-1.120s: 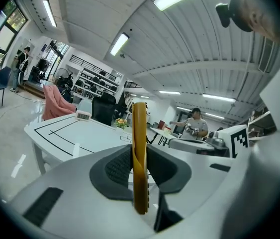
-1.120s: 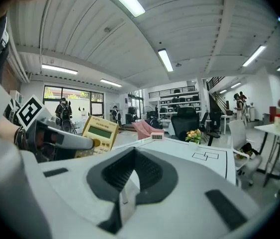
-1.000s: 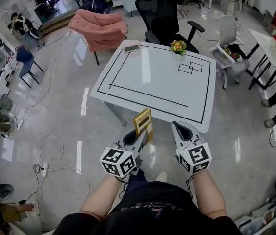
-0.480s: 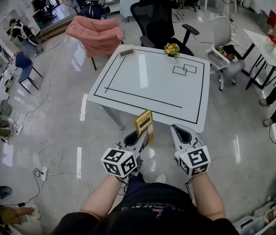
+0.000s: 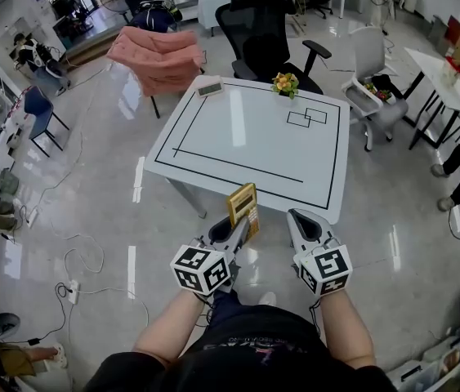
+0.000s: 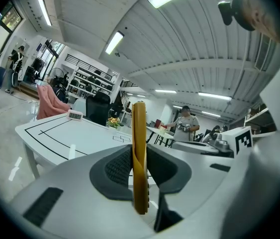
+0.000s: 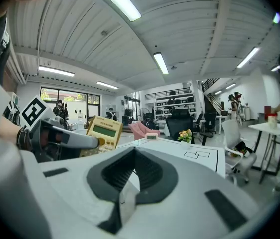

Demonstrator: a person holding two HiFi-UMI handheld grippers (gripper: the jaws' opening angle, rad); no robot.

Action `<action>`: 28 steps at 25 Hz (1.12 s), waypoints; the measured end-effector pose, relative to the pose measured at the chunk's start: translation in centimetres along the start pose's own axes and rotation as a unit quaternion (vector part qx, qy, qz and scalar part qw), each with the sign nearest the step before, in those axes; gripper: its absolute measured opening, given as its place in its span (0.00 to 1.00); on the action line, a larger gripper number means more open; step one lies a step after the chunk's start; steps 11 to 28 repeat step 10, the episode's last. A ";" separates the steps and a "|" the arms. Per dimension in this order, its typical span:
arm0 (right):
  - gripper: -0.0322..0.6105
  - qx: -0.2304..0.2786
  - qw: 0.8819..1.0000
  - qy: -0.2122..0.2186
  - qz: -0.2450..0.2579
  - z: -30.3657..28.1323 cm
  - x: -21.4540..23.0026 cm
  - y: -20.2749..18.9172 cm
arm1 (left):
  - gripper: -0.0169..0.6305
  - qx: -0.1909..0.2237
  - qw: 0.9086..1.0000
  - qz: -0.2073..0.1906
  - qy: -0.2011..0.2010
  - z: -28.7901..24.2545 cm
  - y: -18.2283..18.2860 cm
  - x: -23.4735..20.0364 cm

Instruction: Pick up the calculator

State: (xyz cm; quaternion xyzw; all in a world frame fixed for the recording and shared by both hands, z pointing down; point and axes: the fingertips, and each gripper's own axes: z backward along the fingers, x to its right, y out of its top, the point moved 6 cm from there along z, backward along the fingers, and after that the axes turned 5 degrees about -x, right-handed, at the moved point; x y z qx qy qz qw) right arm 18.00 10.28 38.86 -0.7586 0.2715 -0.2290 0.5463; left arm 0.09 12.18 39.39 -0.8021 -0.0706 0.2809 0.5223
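A yellow calculator (image 5: 243, 205) stands upright in my left gripper (image 5: 243, 223), held on edge just short of the white table's near edge. In the left gripper view the calculator (image 6: 139, 158) shows edge-on, with the jaws shut on its lower part. The right gripper view shows the calculator's (image 7: 103, 132) face and green display at the left. My right gripper (image 5: 299, 218) is beside it at the right, shut and empty, its jaws closed together in the right gripper view (image 7: 130, 176).
The white table (image 5: 213, 145) with black tape lines stands ahead, bearing a small digital clock (image 5: 209, 89), a pot of flowers (image 5: 284, 82) and two taped rectangles (image 5: 311, 118). A black office chair (image 5: 262, 31) and a pink-draped chair (image 5: 154, 54) stand beyond. Cables (image 5: 91, 256) lie on the floor at the left.
Both grippers and the calculator have drifted slightly back from the table's near edge; the grip has not changed.
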 end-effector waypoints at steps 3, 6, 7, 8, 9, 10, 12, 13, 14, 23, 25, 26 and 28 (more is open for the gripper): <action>0.05 -0.003 1.000 0.001 -0.001 -0.5 0.1 -0.1 | 0.15 -0.001 1.000 0.000 0.001 -0.3 0.1 -0.3; 0.05 -0.003 1.000 0.003 -0.001 -0.9 0.3 0.0 | 0.15 -0.001 1.000 0.000 0.002 -0.6 0.2 -0.6; 0.05 -0.003 1.000 0.004 0.000 -1.1 0.4 0.0 | 0.15 -0.001 1.000 0.001 0.002 -0.7 0.3 -0.7; 0.05 -0.003 1.000 0.004 0.000 -1.2 0.4 0.0 | 0.15 -0.001 1.000 0.001 0.002 -0.8 0.4 -0.8; 0.05 -0.004 1.000 0.004 0.000 -1.3 0.5 0.1 | 0.15 -0.002 1.000 0.001 0.002 -0.9 0.4 -0.9; 0.05 -0.004 1.000 0.005 0.001 -1.5 0.5 0.1 | 0.15 -0.002 1.000 0.001 0.002 -0.9 0.4 -1.0; 0.05 -0.004 1.000 0.005 0.001 -1.5 0.5 0.1 | 0.15 -0.002 1.000 0.001 0.002 -0.9 0.4 -1.0; 0.05 -0.004 1.000 0.005 0.001 -1.5 0.5 0.1 | 0.15 -0.002 1.000 0.001 0.002 -0.9 0.4 -1.0; 0.05 -0.004 1.000 0.005 0.001 -1.5 0.5 0.1 | 0.15 -0.002 1.000 0.001 0.002 -0.9 0.4 -1.0; 0.05 -0.004 1.000 0.005 0.001 -1.5 0.5 0.1 | 0.15 -0.002 1.000 0.001 0.002 -0.9 0.4 -1.0; 0.05 -0.004 1.000 0.005 0.001 -1.5 0.5 0.1 | 0.15 -0.002 1.000 0.001 0.002 -0.9 0.4 -1.0; 0.05 -0.004 1.000 0.005 0.001 -1.5 0.5 0.1 | 0.15 -0.002 1.000 0.001 0.002 -0.9 0.4 -1.0; 0.05 -0.004 1.000 0.005 0.001 -1.5 0.5 0.1 | 0.15 -0.002 1.000 0.001 0.002 -0.9 0.4 -1.0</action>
